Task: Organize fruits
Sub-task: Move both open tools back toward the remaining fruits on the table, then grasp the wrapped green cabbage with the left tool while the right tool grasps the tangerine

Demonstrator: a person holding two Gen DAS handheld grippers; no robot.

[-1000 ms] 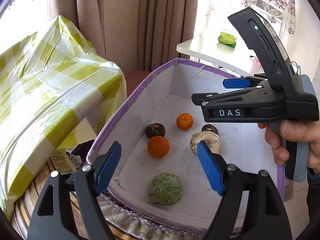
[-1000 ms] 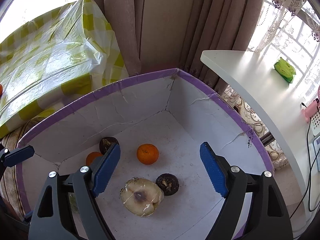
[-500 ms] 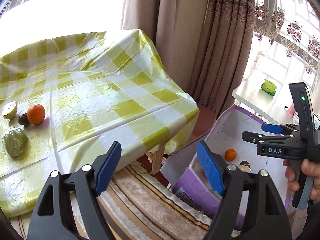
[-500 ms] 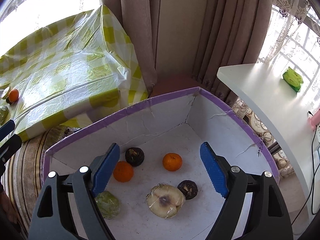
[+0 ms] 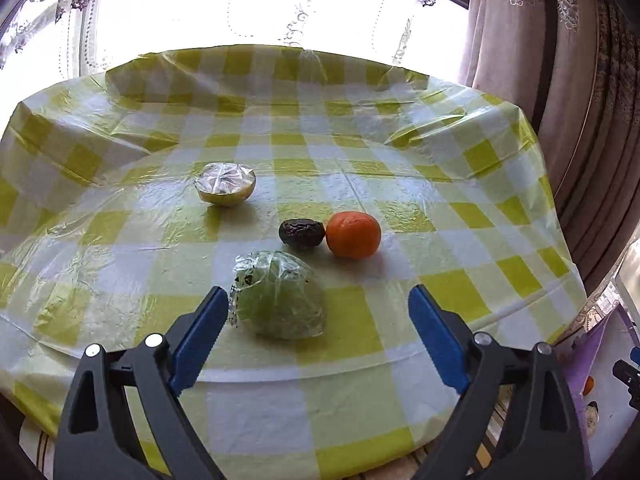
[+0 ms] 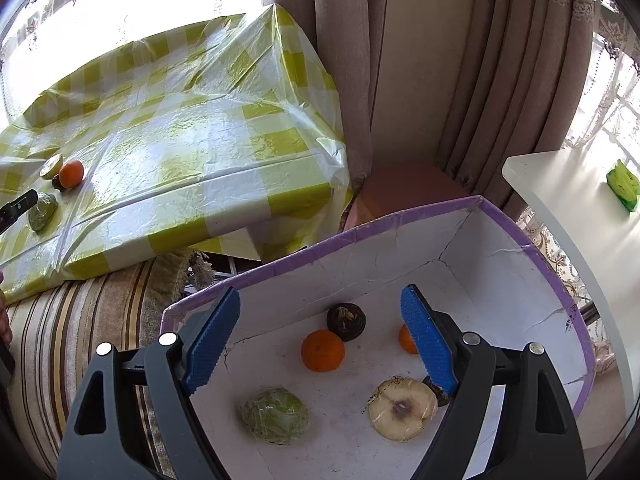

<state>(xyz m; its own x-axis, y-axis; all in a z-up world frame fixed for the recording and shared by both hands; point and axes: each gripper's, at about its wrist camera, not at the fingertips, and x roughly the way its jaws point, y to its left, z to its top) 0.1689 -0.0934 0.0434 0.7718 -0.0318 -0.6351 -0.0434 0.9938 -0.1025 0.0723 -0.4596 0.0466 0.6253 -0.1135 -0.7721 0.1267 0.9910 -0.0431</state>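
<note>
In the left wrist view my left gripper (image 5: 320,320) is open and empty over the table's near edge, just short of a wrapped green fruit (image 5: 280,300). Behind it lie an orange (image 5: 353,235), a dark fruit (image 5: 301,233) and a wrapped halved fruit (image 5: 226,183). In the right wrist view my right gripper (image 6: 320,336) is open and empty above the purple-rimmed white box (image 6: 400,216). The box holds a wrapped green fruit (image 6: 275,416), a wrapped halved apple (image 6: 402,408), an orange (image 6: 323,350), a dark fruit (image 6: 346,322) and a second orange (image 6: 406,340), partly hidden by my fingertip.
The table has a yellow-checked plastic cloth (image 6: 192,132). A striped rug (image 6: 80,320) lies between table and box. Curtains (image 6: 420,60) hang behind. A white side table (image 6: 580,220) with a green packet (image 6: 623,186) stands to the right of the box.
My left gripper has swung from over the box to the table and now faces the fruits there. My right gripper has drawn back and up from the box.
</note>
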